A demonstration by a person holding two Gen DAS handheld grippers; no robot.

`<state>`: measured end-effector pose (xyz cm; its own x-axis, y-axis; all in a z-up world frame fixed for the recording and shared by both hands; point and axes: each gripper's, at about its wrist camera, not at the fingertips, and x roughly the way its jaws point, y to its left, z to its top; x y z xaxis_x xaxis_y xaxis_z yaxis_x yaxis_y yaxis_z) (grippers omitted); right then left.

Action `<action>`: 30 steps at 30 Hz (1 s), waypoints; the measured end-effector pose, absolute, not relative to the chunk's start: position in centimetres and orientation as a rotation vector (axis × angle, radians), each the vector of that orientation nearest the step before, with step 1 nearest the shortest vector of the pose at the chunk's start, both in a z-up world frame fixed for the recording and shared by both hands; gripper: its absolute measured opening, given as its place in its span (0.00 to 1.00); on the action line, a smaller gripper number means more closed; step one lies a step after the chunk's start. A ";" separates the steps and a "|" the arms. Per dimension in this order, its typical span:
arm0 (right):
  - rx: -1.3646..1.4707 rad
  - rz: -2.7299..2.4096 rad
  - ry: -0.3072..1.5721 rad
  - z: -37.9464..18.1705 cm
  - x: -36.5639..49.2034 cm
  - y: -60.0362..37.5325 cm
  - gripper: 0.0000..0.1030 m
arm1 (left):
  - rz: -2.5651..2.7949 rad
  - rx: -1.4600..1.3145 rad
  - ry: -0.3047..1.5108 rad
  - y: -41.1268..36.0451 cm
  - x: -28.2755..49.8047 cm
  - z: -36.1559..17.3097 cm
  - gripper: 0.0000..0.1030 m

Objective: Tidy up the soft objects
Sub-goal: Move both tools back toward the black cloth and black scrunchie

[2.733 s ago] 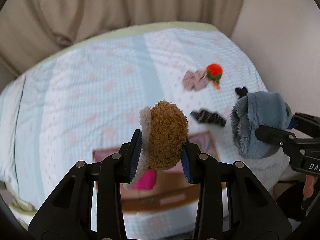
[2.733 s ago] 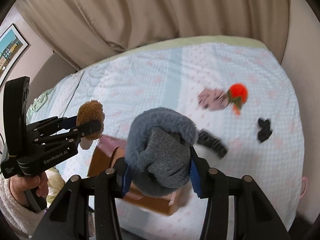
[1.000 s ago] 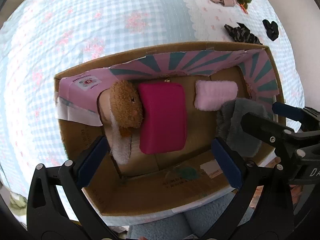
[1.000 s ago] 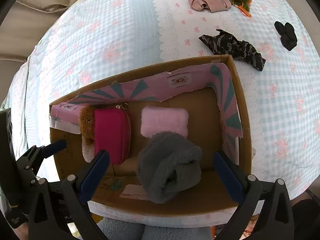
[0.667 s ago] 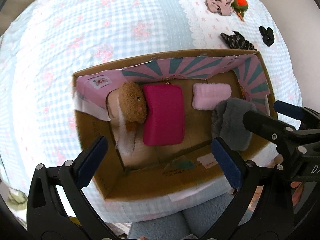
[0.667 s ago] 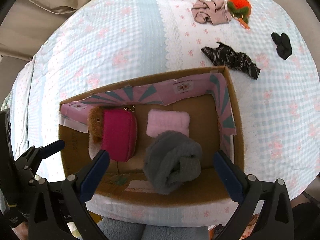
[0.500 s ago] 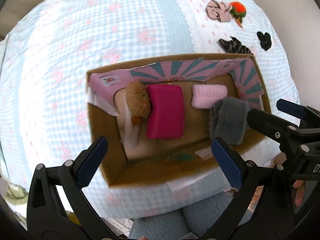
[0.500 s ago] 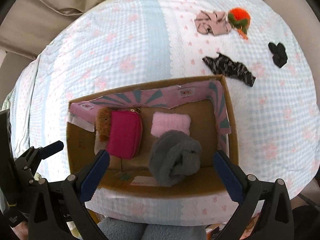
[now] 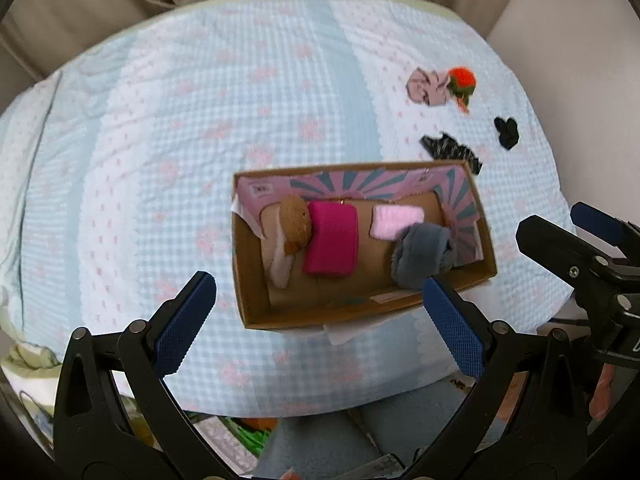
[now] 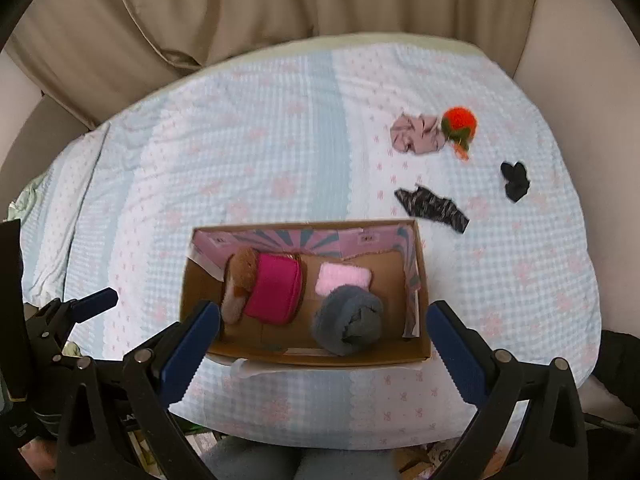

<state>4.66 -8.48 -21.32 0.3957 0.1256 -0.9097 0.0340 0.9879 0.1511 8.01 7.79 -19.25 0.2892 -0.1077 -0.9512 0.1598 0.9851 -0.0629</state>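
Observation:
A cardboard box (image 9: 256,300) (image 10: 320,354) sits on the bed near its front edge. It holds a brown plush toy (image 9: 295,219) (image 10: 242,268), a magenta pouch (image 9: 331,245) (image 10: 275,288), a pink fluffy item (image 9: 394,222) (image 10: 342,278) and a grey fuzzy bundle (image 9: 422,254) (image 10: 348,320). My left gripper (image 9: 318,324) is open and empty, above and in front of the box. My right gripper (image 10: 322,342) is open and empty, also above the box's front; it shows at the right of the left wrist view (image 9: 576,240).
On the blue checked bedspread (image 9: 160,140) beyond the box lie a mauve scrunchie (image 10: 418,134), an orange pompom (image 10: 460,122), a black patterned cloth (image 10: 432,206) and a small black scrunchie (image 10: 515,180). Beige curtains hang behind the bed. Clutter lies below the bed's front edge.
Both grippers let go of the brown plush and the grey bundle, which now lie in the box. Both have since drawn back and up, so the box looks smaller.

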 end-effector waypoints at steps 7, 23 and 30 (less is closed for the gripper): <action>0.134 0.018 1.063 -17.4 3.2 -9.9 1.00 | -0.169 0.014 1.153 6.2 7.6 -15.2 1.00; 0.165 0.002 0.931 -15.3 5.1 -25.4 1.00 | -0.096 -0.082 1.073 -8.1 10.9 -14.2 1.00; 0.121 0.033 0.893 -16.6 7.8 -33.3 1.00 | -0.050 -0.141 1.077 -16.1 13.2 -17.6 1.00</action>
